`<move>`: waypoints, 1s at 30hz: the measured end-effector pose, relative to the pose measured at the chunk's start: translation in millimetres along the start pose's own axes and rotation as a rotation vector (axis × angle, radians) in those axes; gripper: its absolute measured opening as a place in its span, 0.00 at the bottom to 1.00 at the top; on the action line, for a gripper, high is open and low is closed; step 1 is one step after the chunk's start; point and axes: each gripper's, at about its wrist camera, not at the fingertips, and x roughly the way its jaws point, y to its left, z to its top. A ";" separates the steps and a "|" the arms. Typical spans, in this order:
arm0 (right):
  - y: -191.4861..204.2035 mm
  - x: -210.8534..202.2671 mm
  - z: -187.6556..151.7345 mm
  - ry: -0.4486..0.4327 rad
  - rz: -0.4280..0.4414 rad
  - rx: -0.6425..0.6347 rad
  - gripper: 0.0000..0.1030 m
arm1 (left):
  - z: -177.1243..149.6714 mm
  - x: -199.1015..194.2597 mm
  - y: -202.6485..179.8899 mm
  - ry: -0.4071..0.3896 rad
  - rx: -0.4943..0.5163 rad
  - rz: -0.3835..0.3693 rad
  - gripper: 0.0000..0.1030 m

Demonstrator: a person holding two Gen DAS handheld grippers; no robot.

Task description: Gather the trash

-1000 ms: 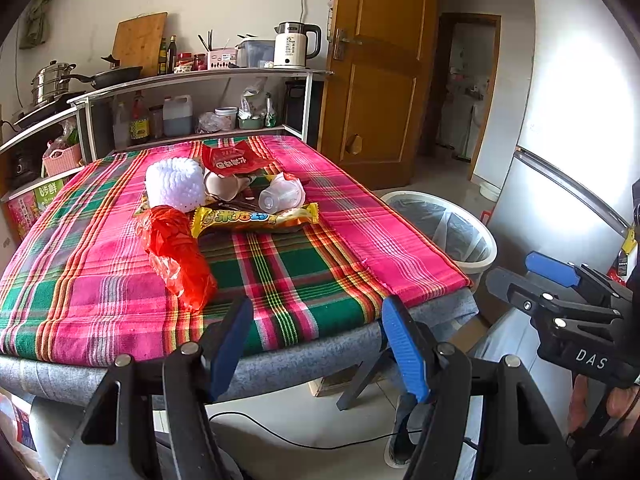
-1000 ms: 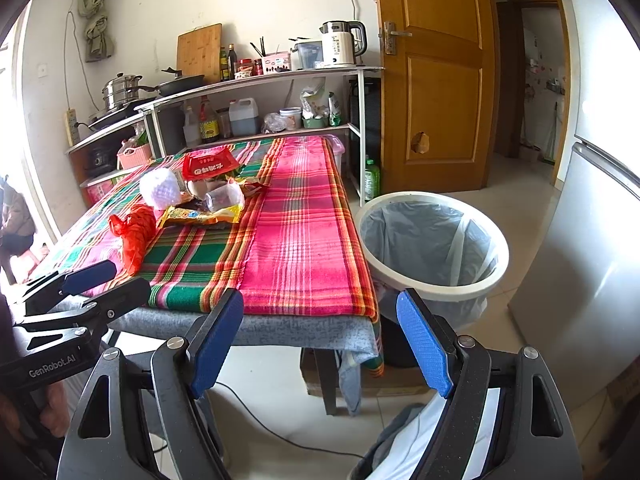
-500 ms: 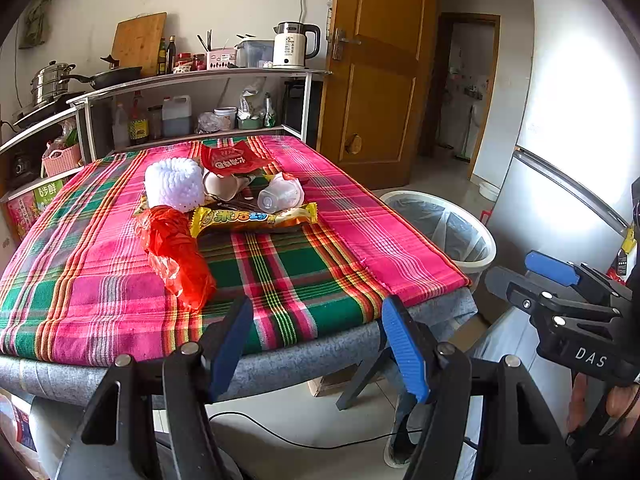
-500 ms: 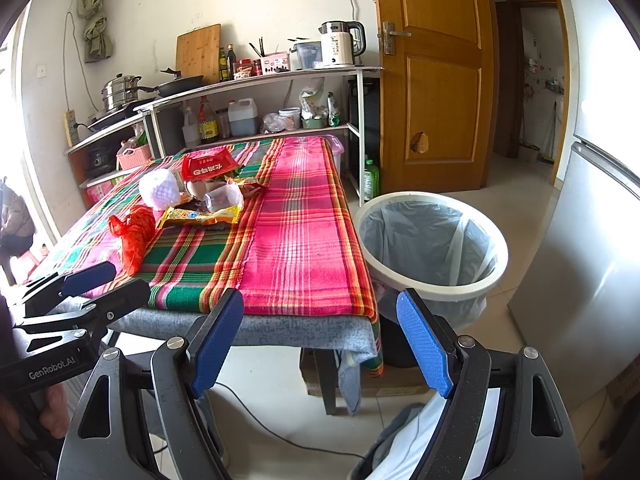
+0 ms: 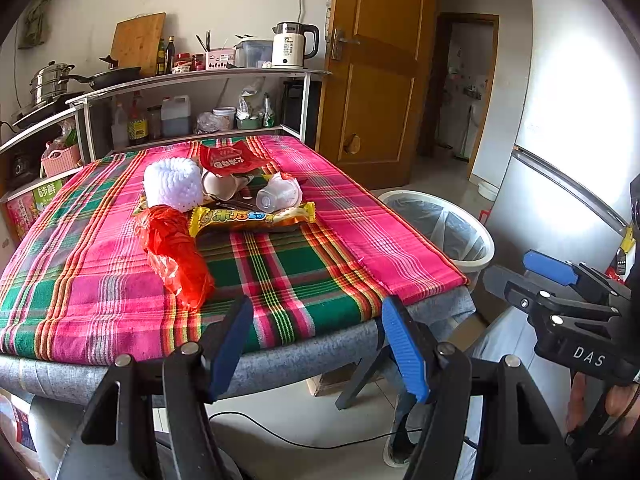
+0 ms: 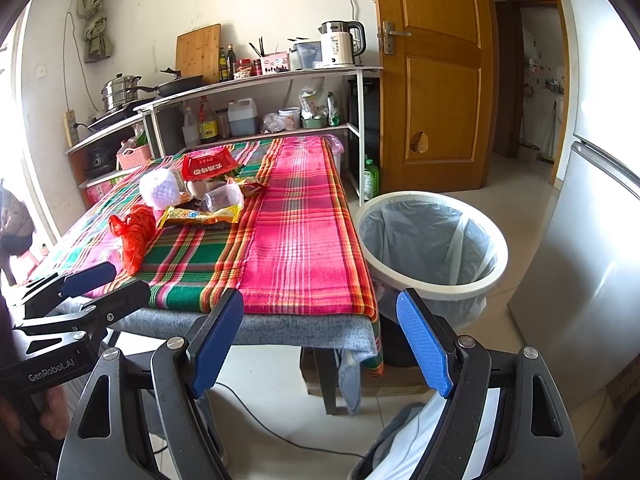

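Note:
Trash lies heaped on the plaid-covered table: a crumpled red plastic bag, a yellow snack wrapper, a white foam net, a clear plastic cup, eggshells and a red packet. The same heap shows in the right wrist view, with the red bag nearest. A white bin lined with a clear bag stands on the floor right of the table. My left gripper hangs open before the table's front edge. My right gripper is open too, near the table's front right corner.
A shelf unit behind the table carries a kettle, pots, bottles and a cutting board. A wooden door and a fridge stand to the right. A cable runs over the floor under the table. A seated person is at far left.

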 end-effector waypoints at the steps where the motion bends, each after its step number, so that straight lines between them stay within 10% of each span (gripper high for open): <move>1: 0.1 0.3 0.0 0.000 0.000 0.000 0.77 | -0.1 -0.1 0.5 0.000 -0.001 0.000 0.67; 30: -0.3 -0.1 -0.3 0.002 -0.002 0.000 0.77 | -1.0 1.1 -5.1 0.004 -0.002 -0.003 0.67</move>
